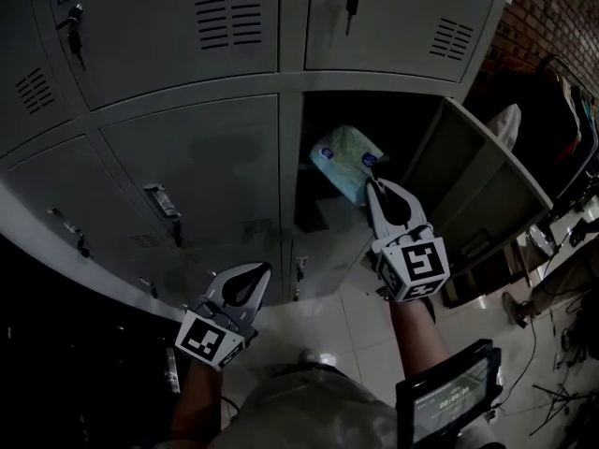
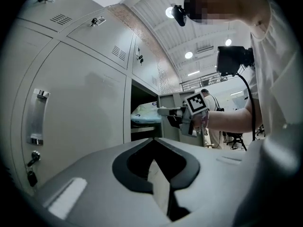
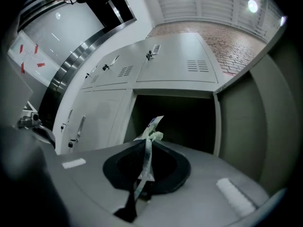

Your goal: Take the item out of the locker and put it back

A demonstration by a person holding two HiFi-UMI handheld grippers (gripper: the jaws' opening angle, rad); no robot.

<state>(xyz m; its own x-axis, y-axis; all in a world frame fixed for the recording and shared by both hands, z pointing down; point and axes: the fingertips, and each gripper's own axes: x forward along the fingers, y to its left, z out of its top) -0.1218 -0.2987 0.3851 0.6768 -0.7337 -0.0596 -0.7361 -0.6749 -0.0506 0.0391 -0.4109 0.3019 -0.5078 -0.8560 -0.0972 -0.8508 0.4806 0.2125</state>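
Observation:
A pale green and blue soft packet [image 1: 344, 162] hangs at the mouth of the open locker [image 1: 323, 215], in the middle of the head view. My right gripper [image 1: 372, 178] is shut on the packet's near edge; in the right gripper view a thin crumpled flap of the packet [image 3: 150, 130] sticks up between the closed jaws of the right gripper [image 3: 144, 144]. From the left gripper view the packet [image 2: 144, 113] sits just above the locker shelf, with the right gripper [image 2: 163, 111] on it. My left gripper [image 1: 262, 271] hangs low at the left, shut and empty; in its own view the left gripper [image 2: 154, 141] points along the locker fronts.
The locker's door [image 1: 487, 181] stands swung open to the right. Closed locker doors with handles [image 1: 164, 204] fill the left, and keys [image 1: 352, 3] hang in the door above. A screen device [image 1: 449, 400] is strapped at my right forearm. Cables and clutter [image 1: 562, 223] lie at the far right.

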